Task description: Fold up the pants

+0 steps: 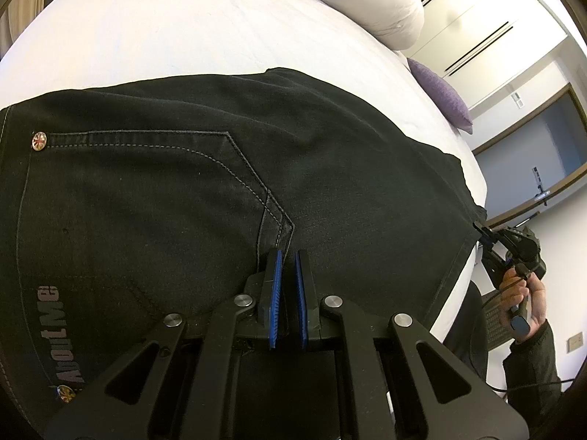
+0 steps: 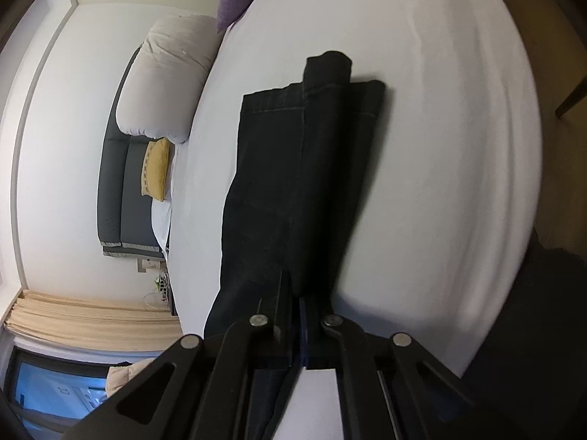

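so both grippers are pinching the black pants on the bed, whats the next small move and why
Probably lift both together: the left gripper and right gripper each look shut on the pants, which lie flat on the bed, ready to fold over.

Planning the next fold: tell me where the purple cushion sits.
In the left wrist view, the purple cushion lies at the bed's far right edge, beyond the black pants, below the white duvet.

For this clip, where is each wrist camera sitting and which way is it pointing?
Left wrist: sits behind the left gripper, low over the pants seat and back pocket; the right gripper and right hand show at the far hem.
Right wrist: behind the right gripper, looking along the pant legs across the bed.
Shared: pants, bed, purple pillow.
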The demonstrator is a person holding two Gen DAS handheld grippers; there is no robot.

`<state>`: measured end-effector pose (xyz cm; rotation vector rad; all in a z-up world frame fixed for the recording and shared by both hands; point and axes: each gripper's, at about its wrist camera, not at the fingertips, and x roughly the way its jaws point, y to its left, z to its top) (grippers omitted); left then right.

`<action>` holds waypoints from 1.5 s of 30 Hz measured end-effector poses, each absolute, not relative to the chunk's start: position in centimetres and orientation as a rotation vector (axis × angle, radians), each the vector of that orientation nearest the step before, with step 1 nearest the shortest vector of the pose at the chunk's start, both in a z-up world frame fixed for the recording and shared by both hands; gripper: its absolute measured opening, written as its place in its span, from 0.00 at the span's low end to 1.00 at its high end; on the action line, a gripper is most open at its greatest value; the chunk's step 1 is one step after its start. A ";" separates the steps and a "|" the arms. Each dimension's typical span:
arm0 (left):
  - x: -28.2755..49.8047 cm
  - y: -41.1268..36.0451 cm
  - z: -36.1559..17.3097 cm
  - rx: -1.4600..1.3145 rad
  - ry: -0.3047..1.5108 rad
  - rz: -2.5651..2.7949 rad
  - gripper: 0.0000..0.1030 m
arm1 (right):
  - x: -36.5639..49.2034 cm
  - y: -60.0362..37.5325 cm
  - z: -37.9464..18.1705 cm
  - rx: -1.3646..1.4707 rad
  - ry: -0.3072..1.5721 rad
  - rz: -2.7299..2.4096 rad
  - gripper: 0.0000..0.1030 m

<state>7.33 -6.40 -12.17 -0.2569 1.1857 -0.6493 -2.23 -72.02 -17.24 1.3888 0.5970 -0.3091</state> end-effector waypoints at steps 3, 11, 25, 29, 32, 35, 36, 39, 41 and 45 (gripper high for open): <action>7.4 -6.4 -12.1 -0.258 1.187 -0.650 0.07 | -2.8 -71.8 -17.4 1.397 0.592 -0.310 0.02; 7.4 -6.4 -12.2 -0.262 1.190 -0.649 0.07 | -1.9 -72.9 -18.2 1.452 0.605 -0.253 0.09; 7.5 -6.5 -12.1 -0.255 1.195 -0.653 0.07 | -5.0 -79.3 -16.4 1.423 0.474 -0.503 0.45; 7.5 -6.5 -12.1 -0.253 1.197 -0.649 0.07 | -7.1 -78.5 -13.2 1.310 0.403 -0.632 0.79; 7.5 -6.5 -12.1 -0.253 1.198 -0.649 0.07 | -6.0 -78.5 -14.1 1.340 0.446 -0.525 0.61; 7.5 -6.5 -12.1 -0.254 1.204 -0.649 0.07 | -4.8 -78.2 -15.6 1.381 0.486 -0.465 0.50; 7.5 -6.5 -12.0 -0.254 1.205 -0.647 0.07 | -4.6 -78.1 -16.1 1.398 0.485 -0.454 0.50; 7.6 -6.5 -12.1 -0.251 1.205 -0.645 0.07 | -4.2 -78.1 -17.4 1.458 0.476 -0.432 0.50; 7.6 -6.5 -12.1 -0.252 1.206 -0.646 0.07 | -4.3 -78.2 -17.8 1.480 0.465 -0.430 0.47; 7.6 -6.5 -12.1 -0.255 1.207 -0.645 0.07 | -4.7 -78.7 -18.3 1.503 0.444 -0.423 0.44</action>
